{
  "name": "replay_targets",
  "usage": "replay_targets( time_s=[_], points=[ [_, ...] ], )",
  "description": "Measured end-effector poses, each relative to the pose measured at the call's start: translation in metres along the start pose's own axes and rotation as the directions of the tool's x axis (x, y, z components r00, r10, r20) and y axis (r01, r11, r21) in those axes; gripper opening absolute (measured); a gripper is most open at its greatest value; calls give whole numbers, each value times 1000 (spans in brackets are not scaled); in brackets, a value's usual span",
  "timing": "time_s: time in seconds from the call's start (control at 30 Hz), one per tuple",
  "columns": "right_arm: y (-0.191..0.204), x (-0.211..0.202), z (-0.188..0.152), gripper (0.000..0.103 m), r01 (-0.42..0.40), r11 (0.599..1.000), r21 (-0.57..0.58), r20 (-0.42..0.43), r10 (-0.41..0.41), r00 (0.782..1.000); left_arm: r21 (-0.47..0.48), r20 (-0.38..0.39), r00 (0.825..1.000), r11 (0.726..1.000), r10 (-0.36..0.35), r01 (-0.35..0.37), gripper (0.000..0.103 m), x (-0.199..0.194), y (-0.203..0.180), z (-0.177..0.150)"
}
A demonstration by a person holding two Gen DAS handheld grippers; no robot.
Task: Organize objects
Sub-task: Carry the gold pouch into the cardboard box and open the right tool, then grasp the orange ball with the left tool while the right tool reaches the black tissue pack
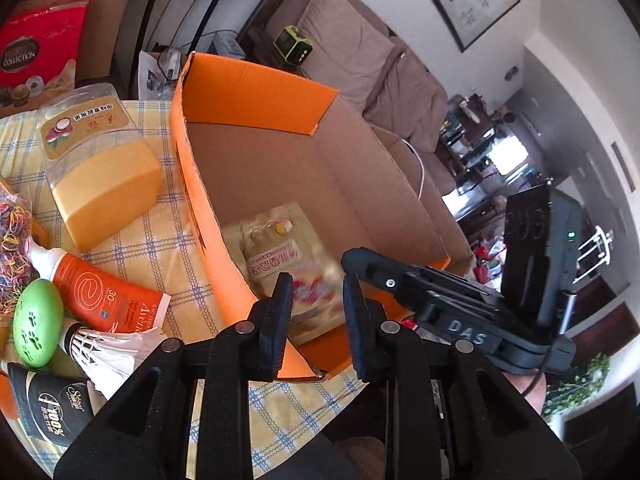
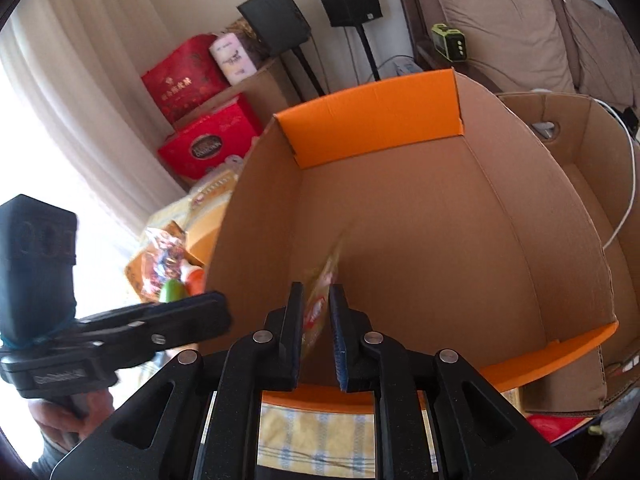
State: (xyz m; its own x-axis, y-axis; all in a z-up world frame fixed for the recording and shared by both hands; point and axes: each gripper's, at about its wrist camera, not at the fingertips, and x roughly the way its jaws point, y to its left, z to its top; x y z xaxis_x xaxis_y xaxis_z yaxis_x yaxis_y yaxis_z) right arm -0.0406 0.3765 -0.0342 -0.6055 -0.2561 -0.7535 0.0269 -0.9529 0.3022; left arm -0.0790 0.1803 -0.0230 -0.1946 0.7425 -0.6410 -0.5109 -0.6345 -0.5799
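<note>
An open cardboard box [image 1: 200, 184] with orange outer faces stands on the checked tablecloth. A yellow snack packet [image 1: 280, 256] is inside it near the front wall. In the right wrist view the packet [image 2: 316, 312] stands edge-on and blurred between the fingers of my right gripper [image 2: 316, 288], just over the box [image 2: 372, 120] rim. A gap shows beside it and the pads do not press it. My left gripper [image 1: 318, 280] hovers at the box's front left corner, fingers close together with nothing between them. The right gripper [image 1: 354, 258] reaches in from the right, and the left gripper [image 2: 216, 308] shows at the left.
Left of the box lie a clear jar with an orange lid [image 1: 100, 168], an orange sunscreen tube [image 1: 108, 296], a green egg-shaped case [image 1: 38, 324], a shuttlecock [image 1: 104, 348], a bag of rubber bands [image 1: 14, 248] and a black packet [image 1: 48, 412]. A second cardboard box [image 2: 580, 160] stands to the right.
</note>
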Motion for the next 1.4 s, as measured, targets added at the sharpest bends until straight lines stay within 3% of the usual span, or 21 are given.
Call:
replay_targets(
  time_s=[0.07,0.17,0.23,0.3,0.37,0.5,0.63,0.7,0.8,1.1,1.27,1.4],
  points=[
    [3,0,-1,15,33,999,-27,10,-33,999,4,13,1000,1000,7,-7,23,-8,-1,0],
    [7,-4,-1,30,45,998,-44,29,-43,999,0,36,999,1000,29,-29,25,-20,3,2],
    [11,-8,0,32,46,997,-57,44,-43,998,-4,60,996,998,58,-58,32,-30,6,3],
    [17,-13,1,33,36,997,-67,59,-32,998,-9,88,990,994,107,-106,49,-43,10,3],
    [25,-17,5,37,26,996,-80,72,-20,997,-13,121,980,987,159,-159,61,-57,15,1],
    [44,-21,7,60,8,993,-116,94,3,996,-29,178,947,964,266,-265,82,-85,28,-4],
    [63,-20,9,72,-5,989,-149,108,21,994,-76,202,931,953,303,-294,86,-106,48,-10],
    [72,-18,9,75,-19,986,-165,104,37,994,-100,209,916,939,343,-329,95,-116,58,-12],
    [87,-13,9,78,-36,981,-192,93,54,994,-119,225,894,922,387,-369,97,-130,72,-16],
    [129,0,2,79,-79,963,-258,64,99,993,-199,230,856,883,464,-425,102,-154,108,-27],
    [150,15,-4,79,-104,953,-284,33,118,992,-188,186,850,867,492,-461,102,-152,125,-45],
    [166,27,-9,79,-117,946,-303,10,125,992,-204,142,861,865,489,-458,102,-144,138,-59]
  ],
)
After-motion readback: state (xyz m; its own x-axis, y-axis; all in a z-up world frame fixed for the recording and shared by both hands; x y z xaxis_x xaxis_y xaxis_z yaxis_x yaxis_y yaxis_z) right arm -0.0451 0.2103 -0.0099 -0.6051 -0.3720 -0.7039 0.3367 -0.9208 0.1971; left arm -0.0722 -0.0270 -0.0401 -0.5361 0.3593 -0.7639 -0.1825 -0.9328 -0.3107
